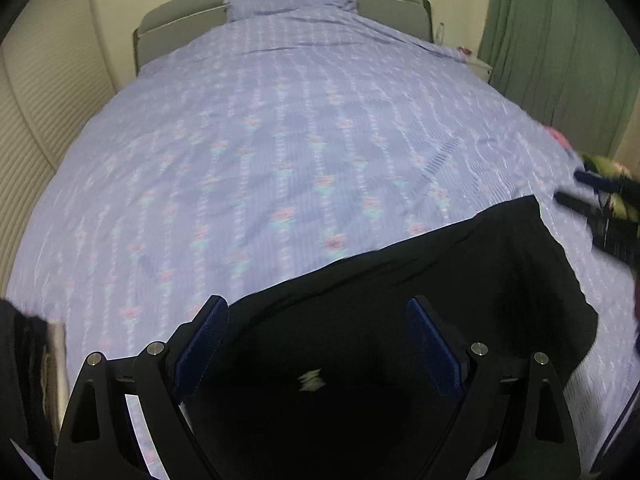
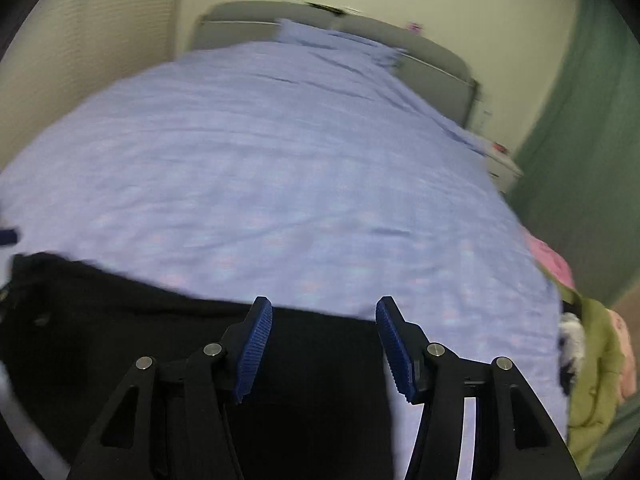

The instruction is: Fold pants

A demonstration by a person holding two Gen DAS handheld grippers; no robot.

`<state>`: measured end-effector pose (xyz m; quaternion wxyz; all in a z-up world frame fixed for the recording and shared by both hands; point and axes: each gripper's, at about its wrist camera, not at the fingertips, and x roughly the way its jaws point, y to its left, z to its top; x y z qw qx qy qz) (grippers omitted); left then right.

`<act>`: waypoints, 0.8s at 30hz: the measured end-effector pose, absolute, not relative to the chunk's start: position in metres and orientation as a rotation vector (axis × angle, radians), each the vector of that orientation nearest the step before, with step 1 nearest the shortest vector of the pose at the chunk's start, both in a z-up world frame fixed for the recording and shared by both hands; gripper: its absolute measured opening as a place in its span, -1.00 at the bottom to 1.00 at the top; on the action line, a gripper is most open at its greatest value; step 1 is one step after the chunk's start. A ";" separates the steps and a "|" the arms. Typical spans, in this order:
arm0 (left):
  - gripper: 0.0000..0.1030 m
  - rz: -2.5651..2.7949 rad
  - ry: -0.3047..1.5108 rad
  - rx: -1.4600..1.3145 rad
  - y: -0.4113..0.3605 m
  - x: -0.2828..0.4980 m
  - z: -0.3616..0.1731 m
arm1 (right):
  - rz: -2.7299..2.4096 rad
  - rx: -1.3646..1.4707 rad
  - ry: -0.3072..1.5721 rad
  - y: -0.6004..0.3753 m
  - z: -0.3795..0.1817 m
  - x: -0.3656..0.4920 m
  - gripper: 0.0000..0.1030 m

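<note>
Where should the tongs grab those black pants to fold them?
Probably the far right corner of the pants, coming from the right. That corner lies flat and free on the bedspread, so one finger could slide under its edge.

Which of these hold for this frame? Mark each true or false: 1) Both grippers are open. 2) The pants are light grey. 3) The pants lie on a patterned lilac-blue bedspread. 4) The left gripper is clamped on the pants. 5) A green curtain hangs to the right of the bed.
1) True: the left gripper and the right gripper both have their jaws spread apart.
2) False: the pants are black.
3) True: they lie at the near edge of the bedspread.
4) False: its blue pads are wide apart over the fabric, gripping nothing.
5) True: the green curtain hangs at the right.
</note>
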<state>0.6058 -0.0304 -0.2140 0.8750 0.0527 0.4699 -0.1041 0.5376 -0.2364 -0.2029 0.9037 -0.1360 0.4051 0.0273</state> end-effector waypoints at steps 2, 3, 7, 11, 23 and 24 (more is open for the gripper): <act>0.77 -0.210 0.995 0.053 0.007 0.602 -0.210 | 0.125 -0.260 0.842 -0.204 -0.205 0.525 0.08; 0.77 -0.209 1.004 0.027 0.024 0.601 -0.210 | 0.158 -0.243 0.853 -0.187 -0.209 0.521 0.08; 0.74 -0.244 1.046 -0.005 0.081 0.610 -0.226 | 0.233 -0.158 0.934 -0.137 -0.235 0.522 0.08; 0.67 -0.372 1.090 -0.018 0.096 0.624 -0.249 | 0.259 -0.103 0.988 -0.100 -0.255 0.521 0.08; 0.50 -0.559 1.192 -0.122 0.099 0.666 -0.301 | 0.198 -0.075 1.053 -0.073 -0.268 0.519 0.08; 0.25 -0.573 1.211 -0.147 0.098 0.667 -0.305 | 0.192 -0.073 1.057 -0.072 -0.268 0.518 0.08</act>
